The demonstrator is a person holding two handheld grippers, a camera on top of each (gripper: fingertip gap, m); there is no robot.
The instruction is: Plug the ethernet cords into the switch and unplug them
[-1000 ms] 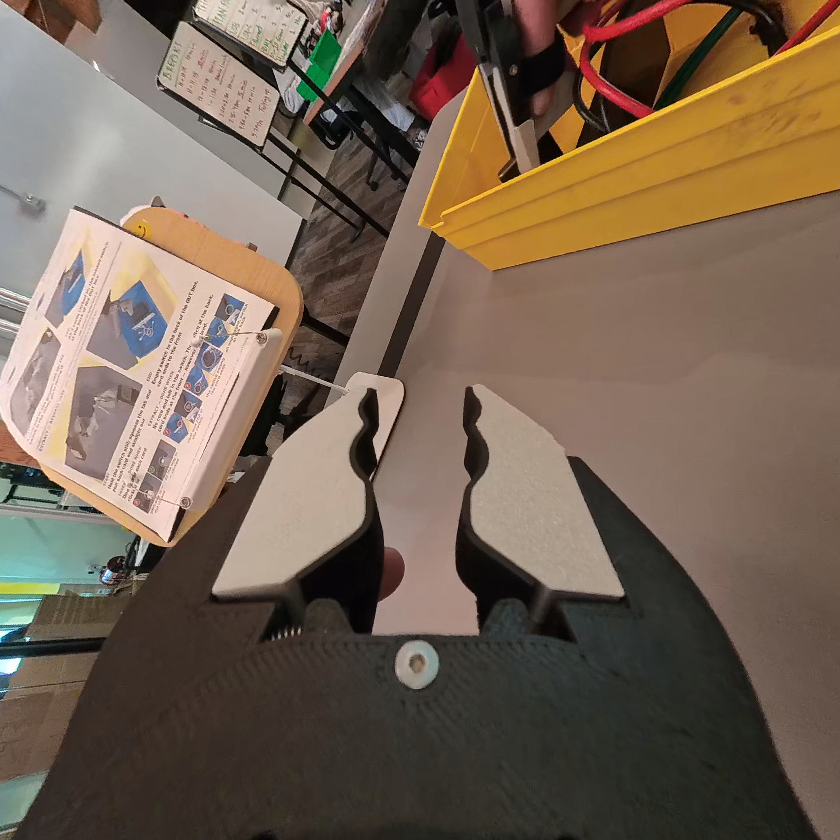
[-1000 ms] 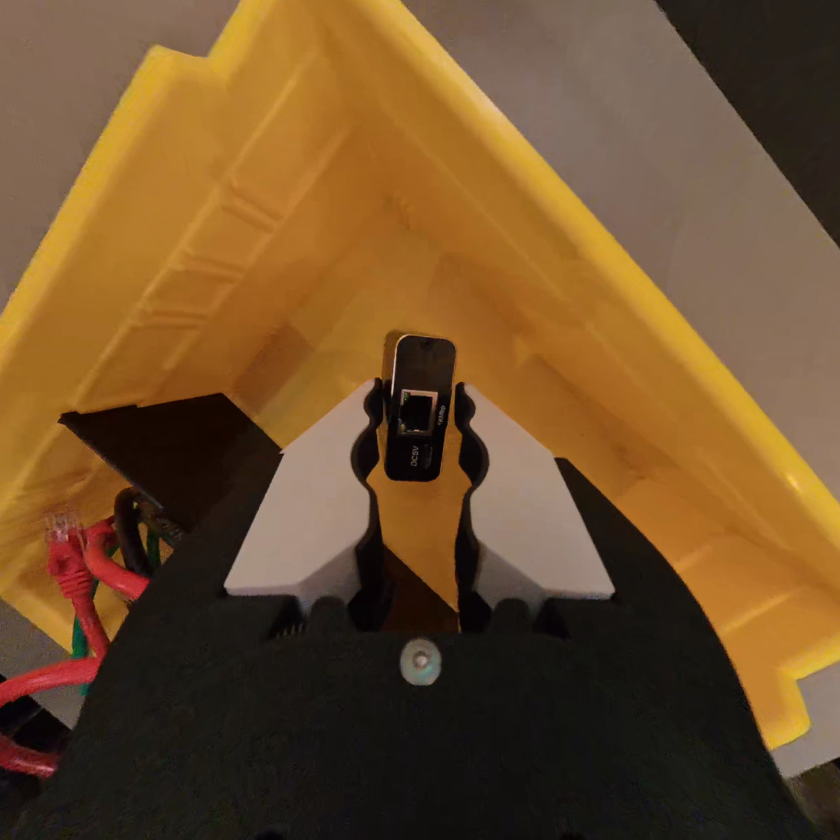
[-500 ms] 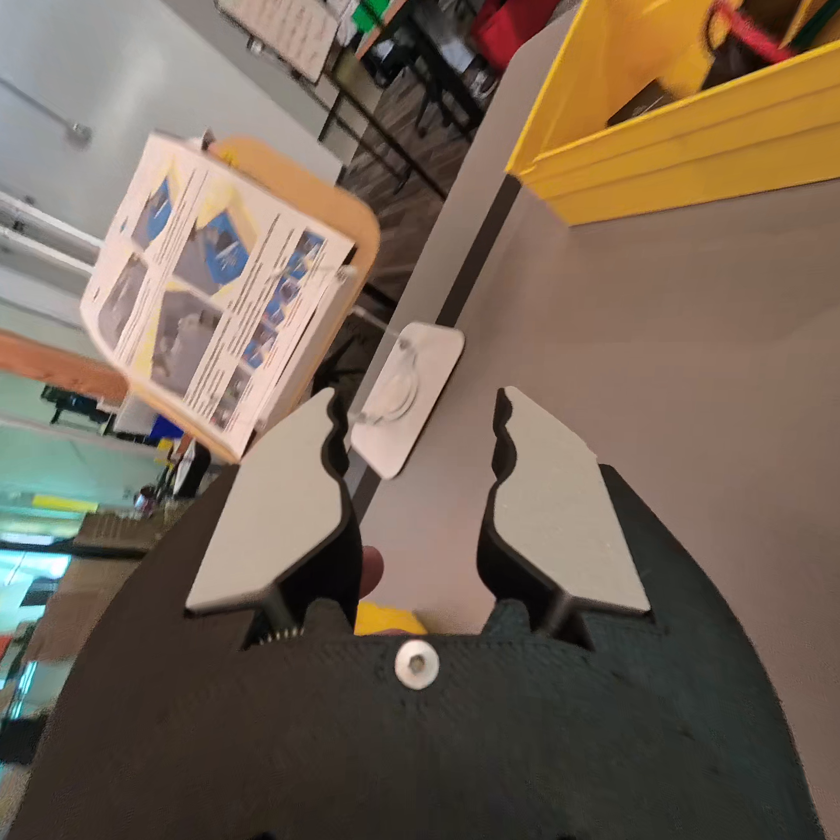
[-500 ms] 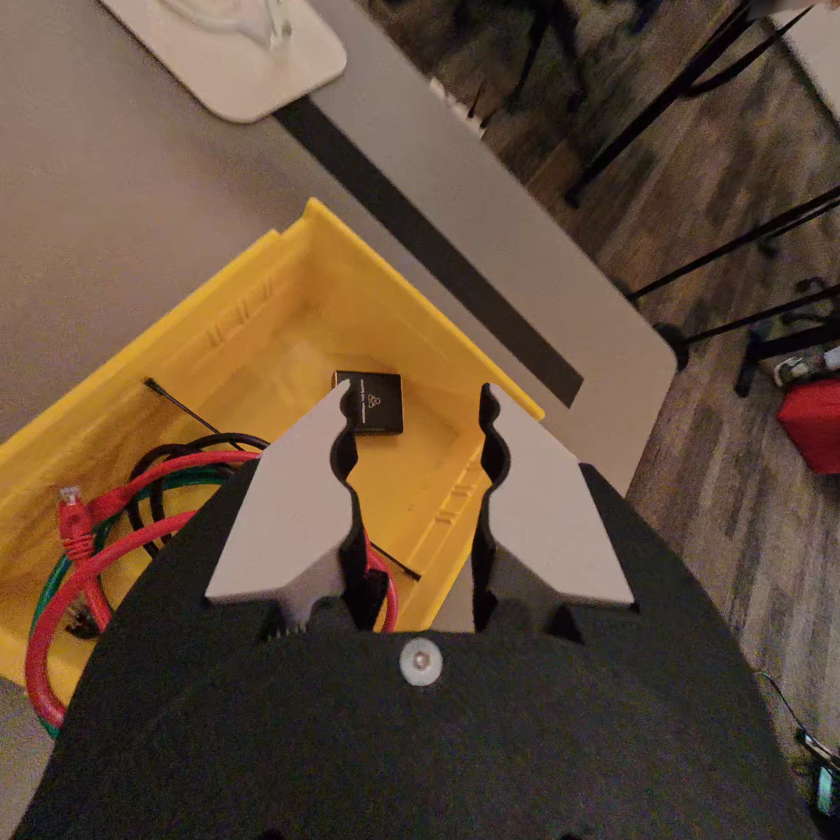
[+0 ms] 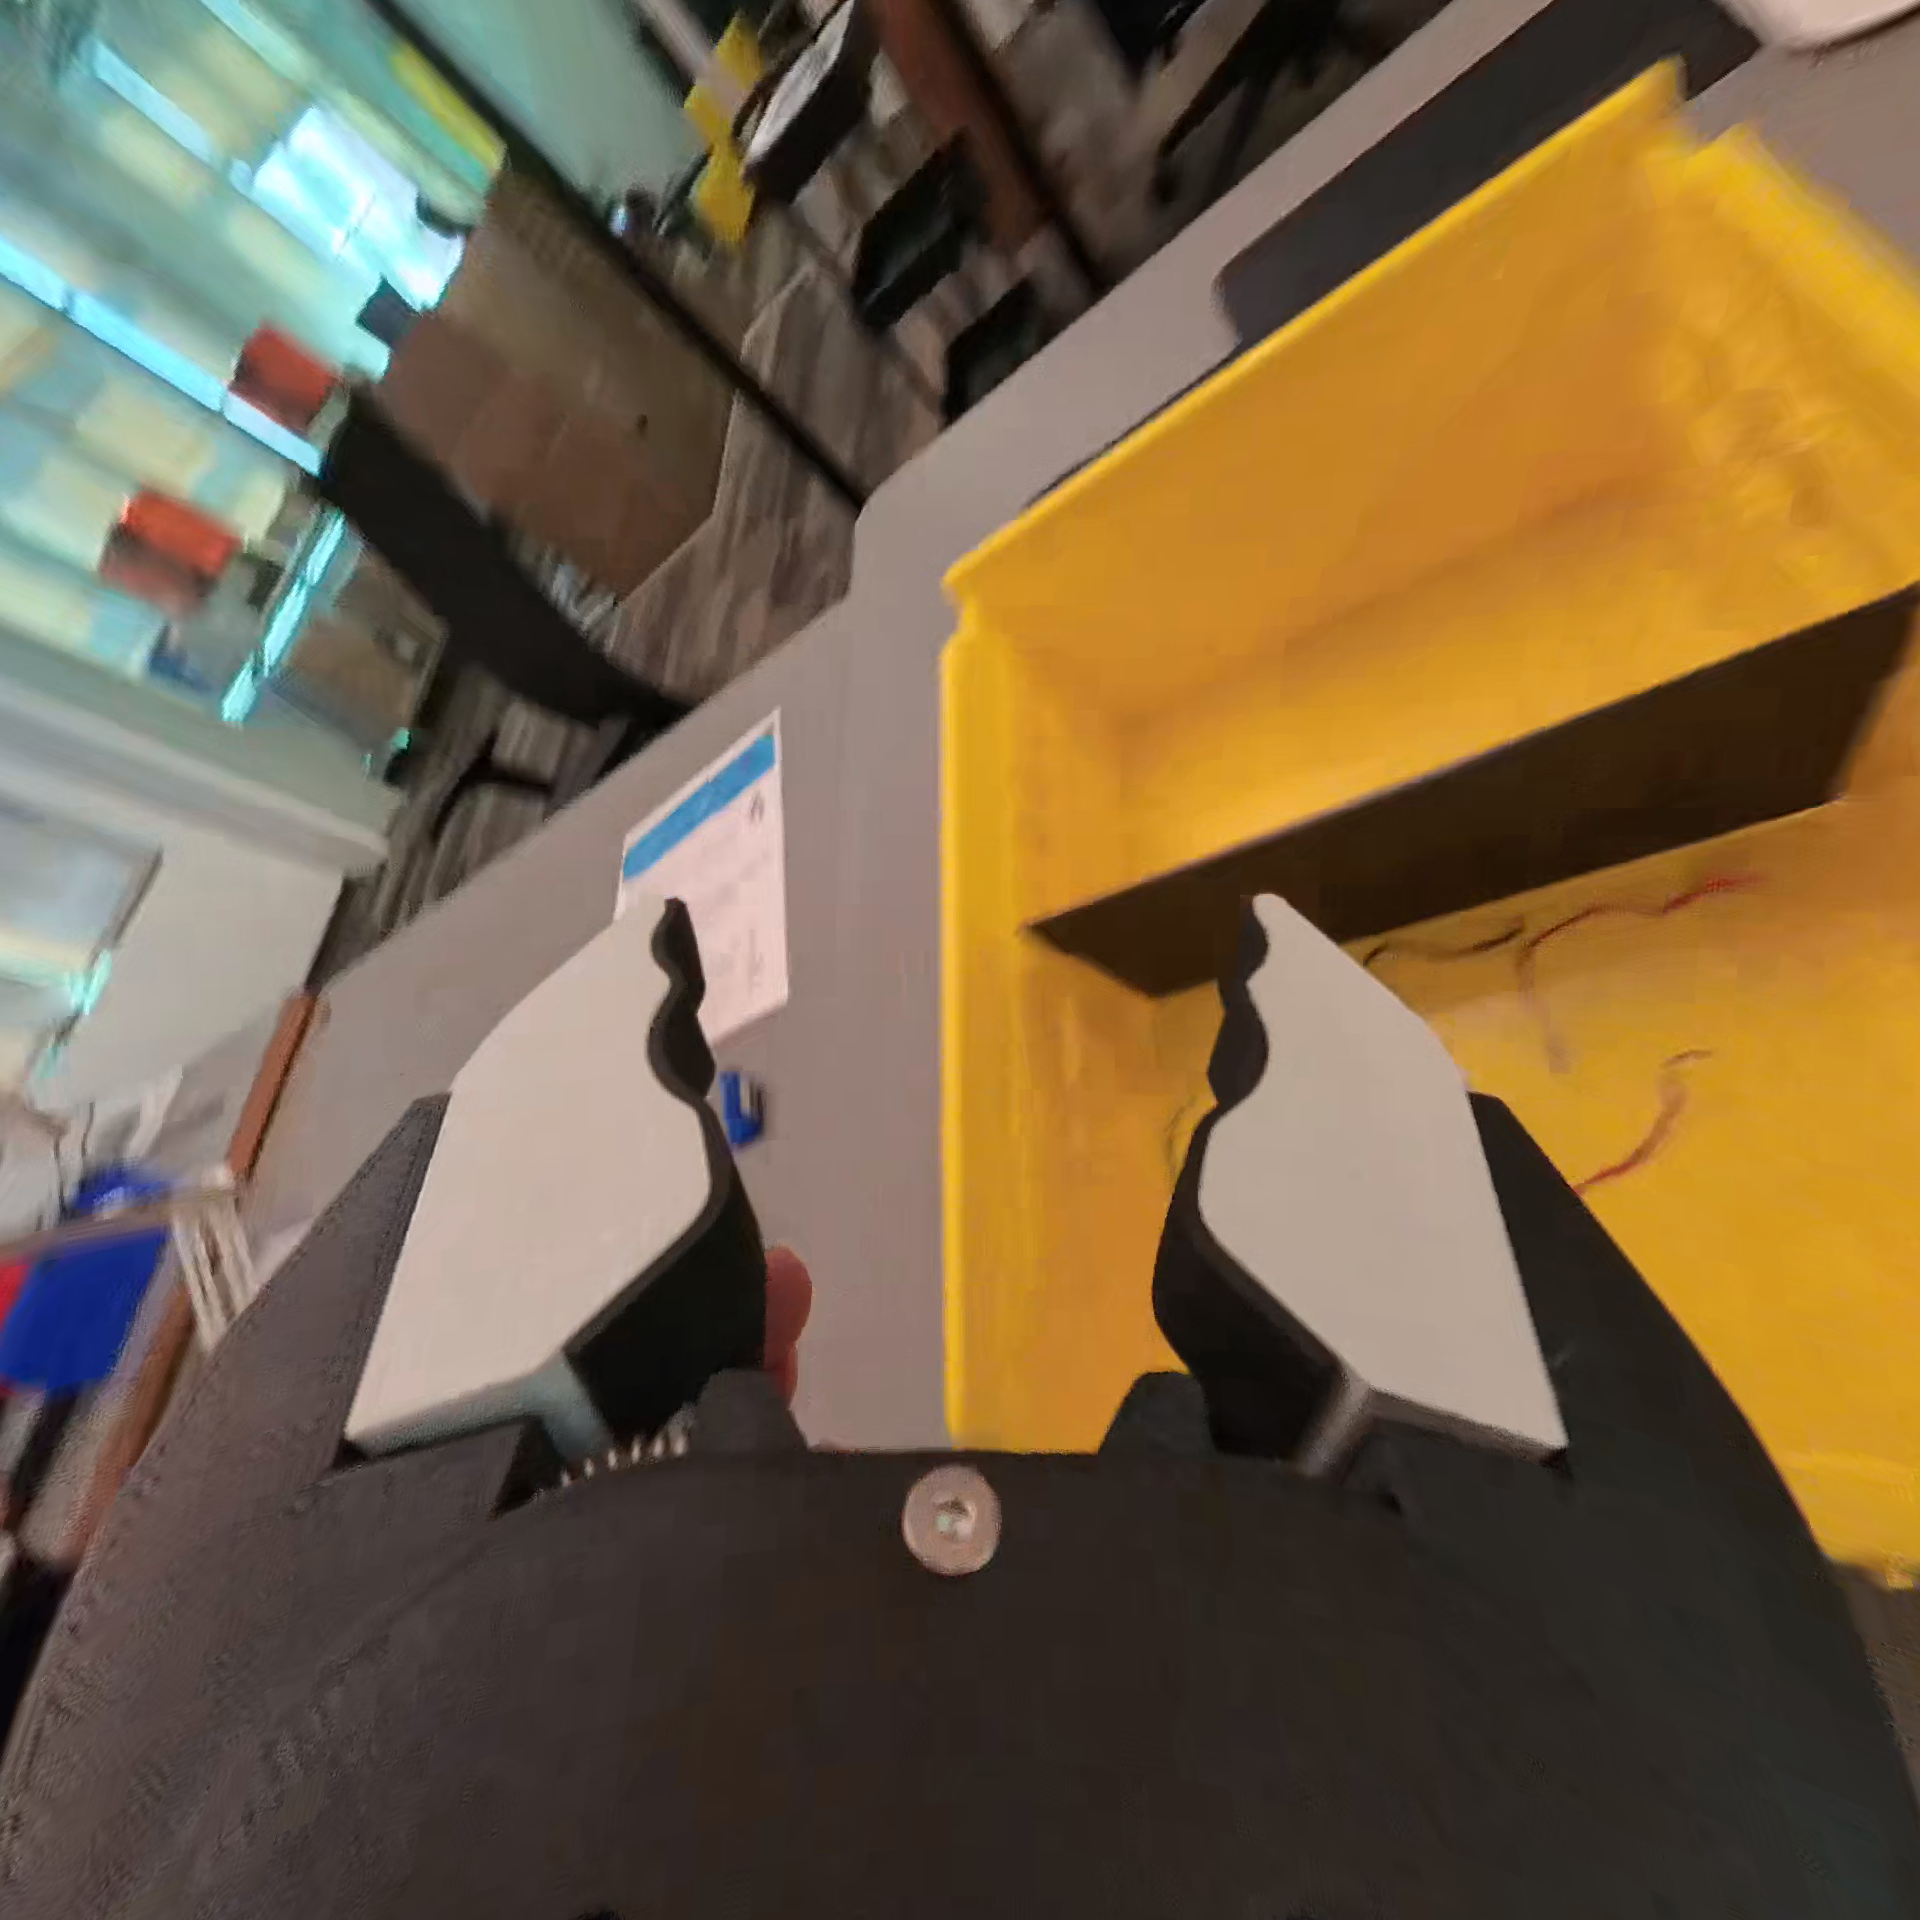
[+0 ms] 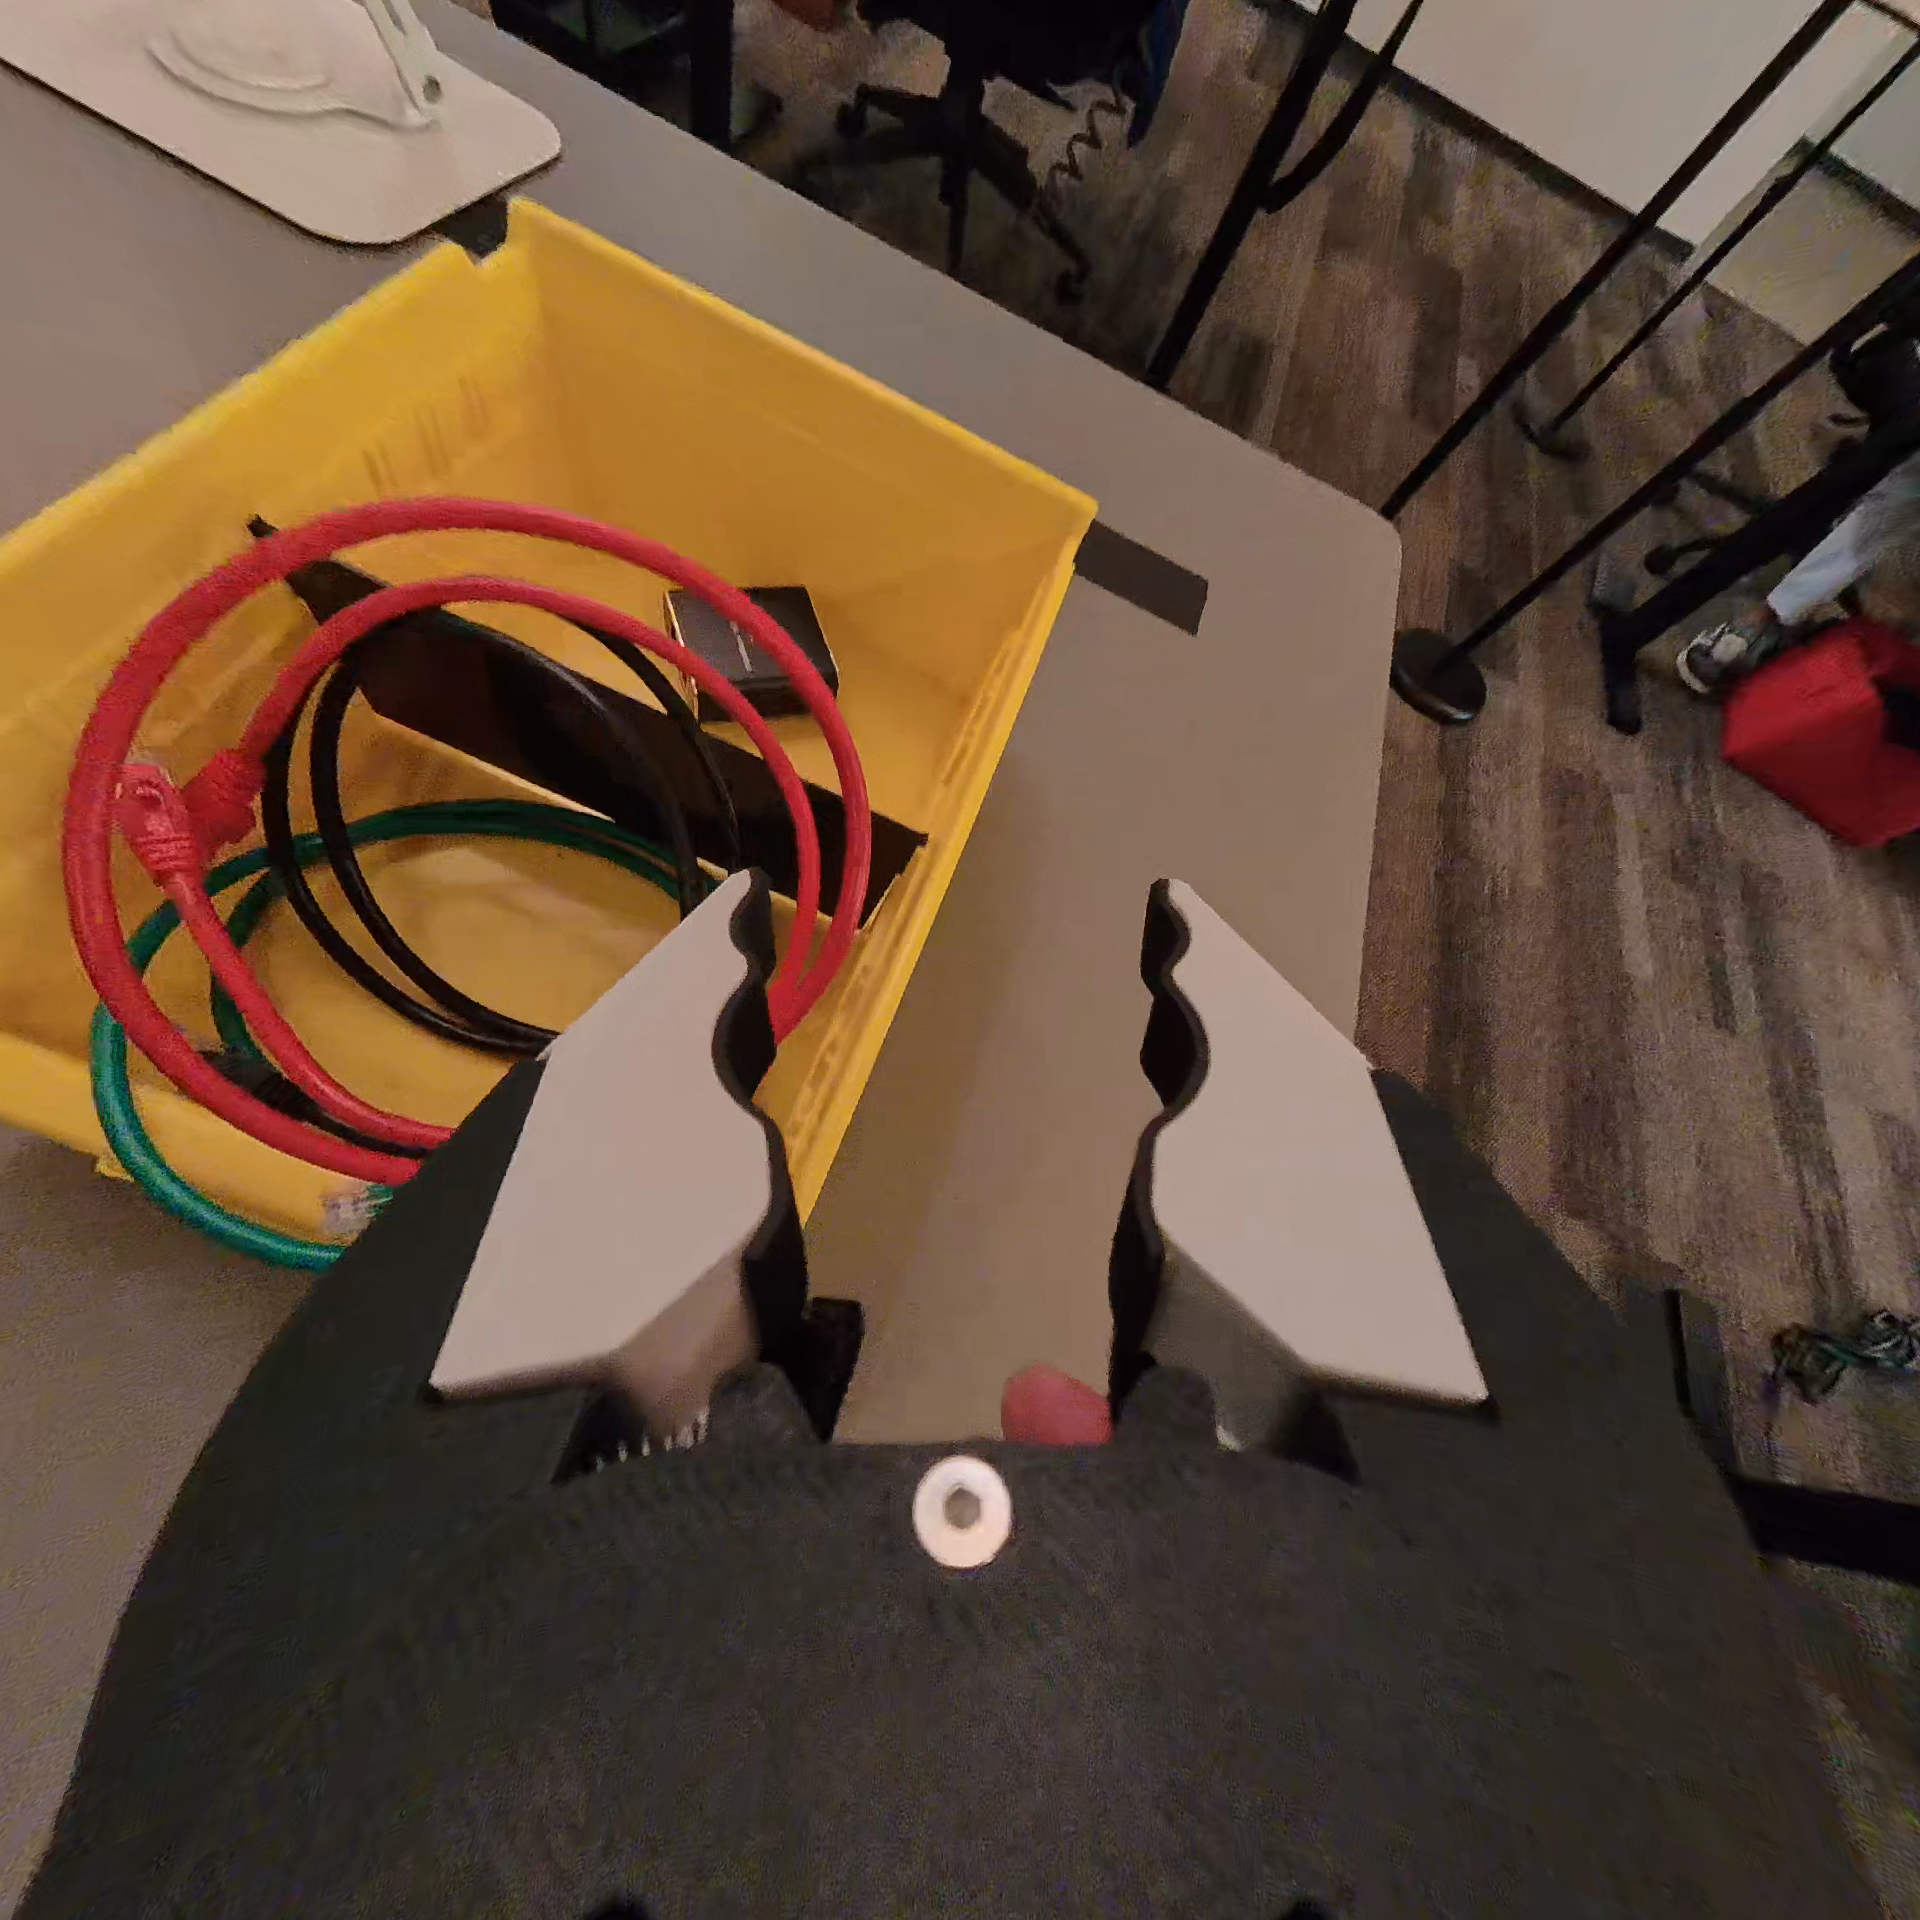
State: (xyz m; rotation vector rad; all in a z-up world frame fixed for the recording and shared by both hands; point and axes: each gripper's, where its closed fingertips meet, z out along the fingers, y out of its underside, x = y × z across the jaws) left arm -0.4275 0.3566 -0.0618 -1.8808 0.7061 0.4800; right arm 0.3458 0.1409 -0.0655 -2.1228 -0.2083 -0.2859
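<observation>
In the right wrist view a yellow bin (image 6: 727,416) stands on the grey table (image 6: 1143,831). A black divider (image 6: 582,717) splits it. The small black switch (image 6: 758,644) lies in the far compartment. A coiled red ethernet cord (image 6: 468,520), a green cord (image 6: 114,1101) and a black cord (image 6: 312,904) lie across the near compartment and the divider. My right gripper (image 6: 951,894) is open and empty, above the table just right of the bin. My left gripper (image 5: 966,914) is open and empty, at the near left corner of a yellow bin (image 5: 1351,540) in the blurred left wrist view.
A white stand base (image 6: 312,125) sits on the table beyond the bin. The table edge is right of the bin, with black stand legs and a red bag (image 6: 1829,727) on the floor below. A white and blue sheet (image 5: 717,862) lies on the table left of the bin. The grippers' ends are close to 80 centimeters from one another.
My right gripper let go of the switch, which now lies in the bin, then opened and rose back out. My left gripper swung from the paper stand toward a yellow bin and opened wider.
</observation>
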